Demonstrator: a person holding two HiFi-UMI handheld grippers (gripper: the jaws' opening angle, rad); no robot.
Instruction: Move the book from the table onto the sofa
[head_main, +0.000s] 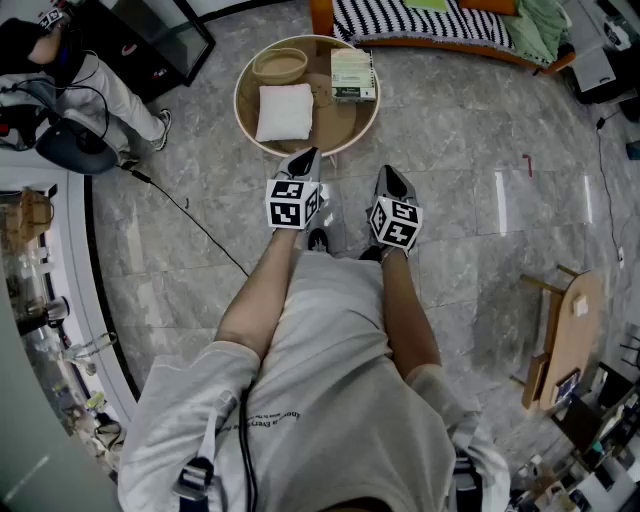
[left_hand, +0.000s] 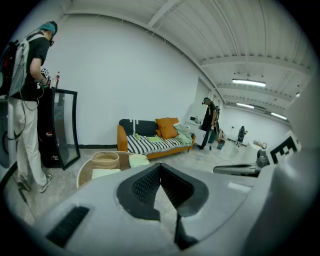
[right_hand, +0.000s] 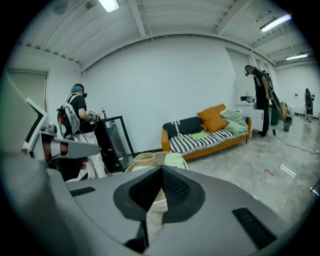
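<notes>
Claw, left: left gripper (left_hand: 160, 169), grey plastic with black ribbed pads, jaws pressed together, nothing between them.
Claw, right: right gripper (right_hand: 161, 171), same build, jaws also closed and empty; alongside the left one, not touching it.
Book: pale green rectangular book (head_main: 353, 75), flat on the far right part of the round rimmed wooden table (head_main: 243, 110); untouched.
Neighbours: tan woven bowl (head_main: 280, 65) near the book; white square cushion (head_main: 285, 111) on the near left part of the table.
Sofa: orange-framed sofa with black-and-white striped cover (head_main: 420, 22), just beyond the table.
Step (judged): approach; both claws sit short of the near rim.
Method: open the jaws before reaching. Come in over the rim from the right, clear of the cushion. Bite deep on one edge of the book and steady the opposite edge with the other claw. Carry it level.
Risk: a flat book offers little to pinch, so a shallow bite may let it slip.
</notes>
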